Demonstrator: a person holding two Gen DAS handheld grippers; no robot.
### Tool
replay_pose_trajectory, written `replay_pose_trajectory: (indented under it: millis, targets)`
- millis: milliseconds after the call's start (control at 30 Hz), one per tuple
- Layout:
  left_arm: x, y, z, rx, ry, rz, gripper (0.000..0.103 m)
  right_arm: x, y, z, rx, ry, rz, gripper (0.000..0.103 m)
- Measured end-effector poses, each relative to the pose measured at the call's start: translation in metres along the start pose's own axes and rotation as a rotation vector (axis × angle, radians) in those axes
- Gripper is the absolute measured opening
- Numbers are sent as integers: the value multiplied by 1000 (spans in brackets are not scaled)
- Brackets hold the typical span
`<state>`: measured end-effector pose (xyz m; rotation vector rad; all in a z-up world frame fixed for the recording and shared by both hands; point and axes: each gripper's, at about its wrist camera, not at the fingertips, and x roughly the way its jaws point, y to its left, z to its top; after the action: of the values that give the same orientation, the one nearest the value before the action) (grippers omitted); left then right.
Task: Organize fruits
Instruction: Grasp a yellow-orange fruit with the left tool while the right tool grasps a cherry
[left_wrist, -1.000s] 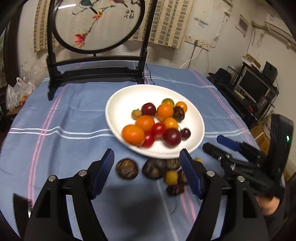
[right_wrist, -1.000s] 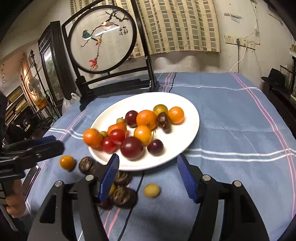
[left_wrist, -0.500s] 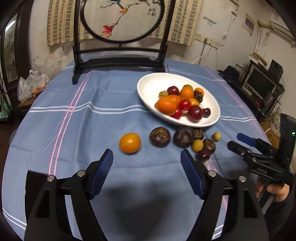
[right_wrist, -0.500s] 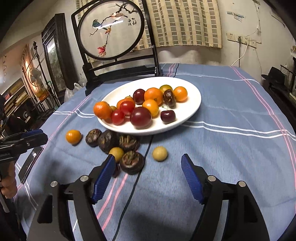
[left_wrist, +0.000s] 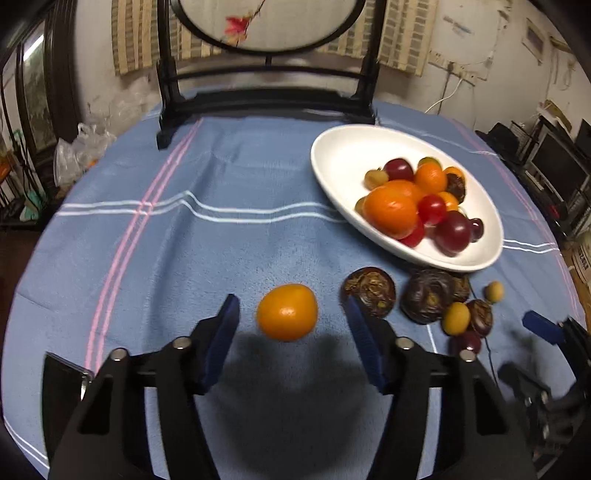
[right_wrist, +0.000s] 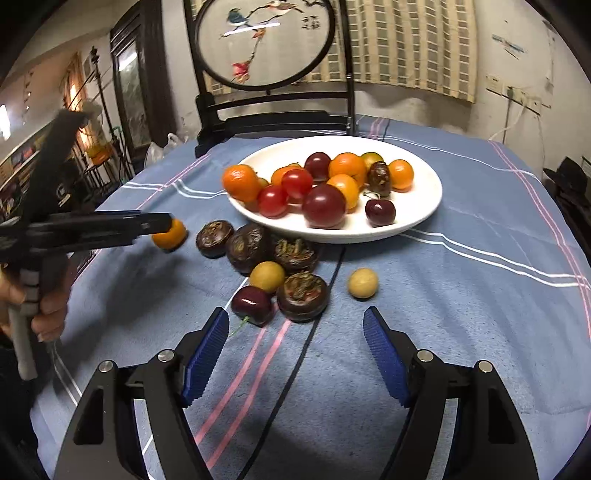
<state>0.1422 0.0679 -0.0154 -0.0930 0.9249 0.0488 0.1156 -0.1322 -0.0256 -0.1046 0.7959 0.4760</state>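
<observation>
One white plate of mixed fruit. On the cloth beside it: four dark brown fruits, two yellow ones, one orange, one cherry.

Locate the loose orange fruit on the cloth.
In the left wrist view the orange fruit lies on the blue tablecloth between the closing jaws of the left gripper, untouched, left of the dark water chestnuts.

Background: a round table under a blue cloth with pink and white stripes. At its far edge stands a dark wooden frame holding a round embroidered bird-and-blossom panel. Behind, a checked beige curtain hangs on a stained white plaster wall.
</observation>
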Motion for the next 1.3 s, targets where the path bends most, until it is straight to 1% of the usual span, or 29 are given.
replay_pose_trajectory:
  millis: [100,167,200,233,367,400,500,567,600,667,767,833,900,1000,1033,1100,1167,1267,1300]
  targets:
    - [16,0,-3,0,41,14,54,-1,1,0,1,-1,5,76]
    - [27,1,-5,-7,72,11,46,-1,0,0,6,-4,6,76]
    - [26,0,-6,-2,54,24,44,-1,0,0,7,-1,7,76]
    - [27,-1,-5,4,53,30,38,-1,0,0,8,0,8,76]
    - [22,-1,-6,-11,55,31,37,-3,3,0,-3,-2,15,76]
    - [15,-1,-7,-21,42,27,37,-4,4,-1,-1,-3,22,76]
    - [-5,-8,-8,-21,-15,-8,38,-4,11,-2,1,26,80,76]
    - [-11,-12,-9,-31,-29,-33,38,0,20,-4,-22,55,110,69]
    - [-11,-15,-9,-23,-27,-47,38,3,24,-5,-35,71,113,68]
    - [-10,-20,-12,8,-28,-46,38,14,33,-5,-51,111,92,61]
    - [-8,-22,-16,39,-32,-42,38,30,36,-2,-32,163,76,55]
    - [-7,-20,-16,32,-22,-62,38,35,39,3,-25,165,56,55]
    - [-6,-19,-16,34,-24,-63,38,40,40,7,-3,167,36,54]
    - [-5,-18,-16,45,-32,-44,38,47,39,14,43,161,-2,48]
    - [-5,-18,-16,45,-29,-47,38,48,38,16,64,161,-13,44]
    - [-2,-17,-15,41,-21,-57,38,50,33,18,114,155,-1,44]
    - [-1,-17,-16,48,-21,-51,38,49,28,17,129,151,-21,30]
    - [-1,-19,-18,61,-32,-46,38,43,21,14,156,150,14,30]
    - [-2,-19,-18,62,-31,-49,38,36,20,13,160,137,42,30]
